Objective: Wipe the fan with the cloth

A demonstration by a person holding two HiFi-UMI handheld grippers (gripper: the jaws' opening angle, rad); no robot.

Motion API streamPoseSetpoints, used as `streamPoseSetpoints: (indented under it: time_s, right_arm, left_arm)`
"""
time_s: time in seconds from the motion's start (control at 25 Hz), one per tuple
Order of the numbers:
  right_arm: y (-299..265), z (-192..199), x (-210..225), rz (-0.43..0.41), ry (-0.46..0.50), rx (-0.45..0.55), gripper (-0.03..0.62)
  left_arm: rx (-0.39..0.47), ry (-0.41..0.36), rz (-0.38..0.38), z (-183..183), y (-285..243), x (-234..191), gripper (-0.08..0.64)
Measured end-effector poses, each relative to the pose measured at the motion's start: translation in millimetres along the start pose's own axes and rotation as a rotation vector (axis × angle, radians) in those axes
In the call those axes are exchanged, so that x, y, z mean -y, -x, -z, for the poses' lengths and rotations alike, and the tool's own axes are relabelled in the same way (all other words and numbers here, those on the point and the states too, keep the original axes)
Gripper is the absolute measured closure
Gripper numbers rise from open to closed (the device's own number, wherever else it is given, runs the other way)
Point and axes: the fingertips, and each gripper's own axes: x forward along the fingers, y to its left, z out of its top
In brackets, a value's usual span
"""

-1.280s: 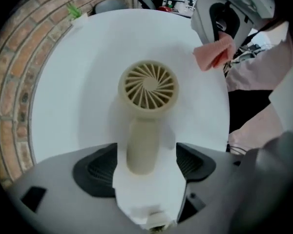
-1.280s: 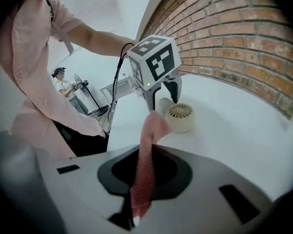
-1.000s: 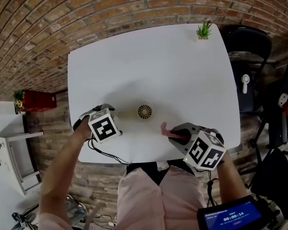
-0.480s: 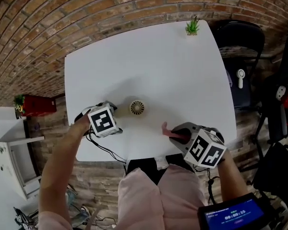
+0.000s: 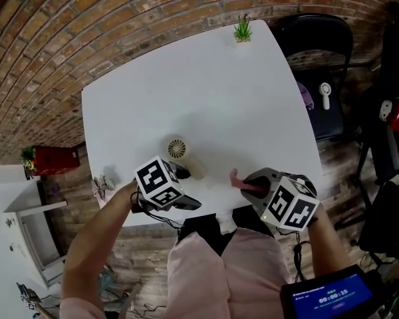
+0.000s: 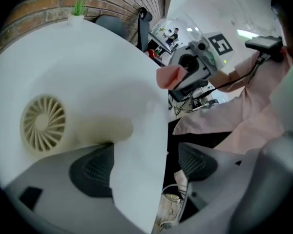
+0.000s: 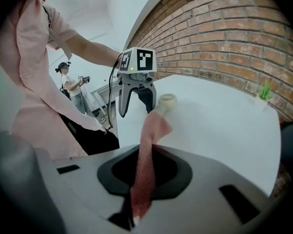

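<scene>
A small cream fan (image 5: pixel 177 148) lies on the white table (image 5: pixel 206 92), its handle (image 5: pixel 196 171) pointing toward the front edge. In the left gripper view the fan's round grille (image 6: pixel 43 123) is at the left and the handle (image 6: pixel 102 128) ends just above one pad. My left gripper (image 5: pixel 189 188) (image 6: pixel 145 167) is open beside the handle's end, straddling the table's front edge. My right gripper (image 5: pixel 249 186) (image 7: pixel 144 174) is shut on a pink cloth (image 5: pixel 238 180) (image 7: pixel 147 150), to the right of the fan and apart from it. The right gripper view shows the left gripper (image 7: pixel 136 94) next to the fan (image 7: pixel 167 100).
A small potted plant (image 5: pixel 243 28) stands at the table's far corner. A black chair (image 5: pixel 319 65) with a small white object is to the right. A red box (image 5: pixel 50 159) is off the left side. A lit screen (image 5: pixel 329 296) sits near my right forearm.
My left gripper has swung from the fan's left side round to its near side by the table's front edge. The right gripper keeps its place with the cloth. The head view has shifted.
</scene>
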Motion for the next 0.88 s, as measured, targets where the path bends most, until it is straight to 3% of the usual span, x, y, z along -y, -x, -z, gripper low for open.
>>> streamPoseSetpoints:
  time_s: [0.24, 0.4, 0.48, 0.6, 0.72, 0.8, 0.88]
  right_arm:
    - [5, 13, 2, 0.016, -0.039, -0.004, 0.555]
    - [1, 10, 2, 0.011, -0.068, 0.015, 0.555]
    - [-3, 7, 3, 0.004, -0.07, 0.017, 0.555]
    - [-9, -1, 8, -0.002, -0.064, 0.014, 0.555]
    - [-16, -12, 11, -0.013, -0.061, 0.015, 0.554]
    - [-23, -19, 12, -0.022, -0.064, 0.01, 0.555]
    - [-30, -24, 12, -0.032, -0.072, 0.001, 0.554]
  left_arm:
    - [0.143, 0.028, -0.009, -54, -6, -1, 0.152]
    - [0.151, -0.021, 0.011, -62, 1, 15, 0.152]
    - [0.147, -0.07, -0.016, -60, 14, 21, 0.153]
    - [0.14, -0.139, -0.131, -56, 44, 12, 0.153]
    - [0.121, -0.226, -0.345, -56, 79, -17, 0.153]
    - [0.074, -0.297, -0.459, -54, 88, -37, 0.153]
    - [-0.016, -0.355, -0.498, -46, 80, -53, 0.153]
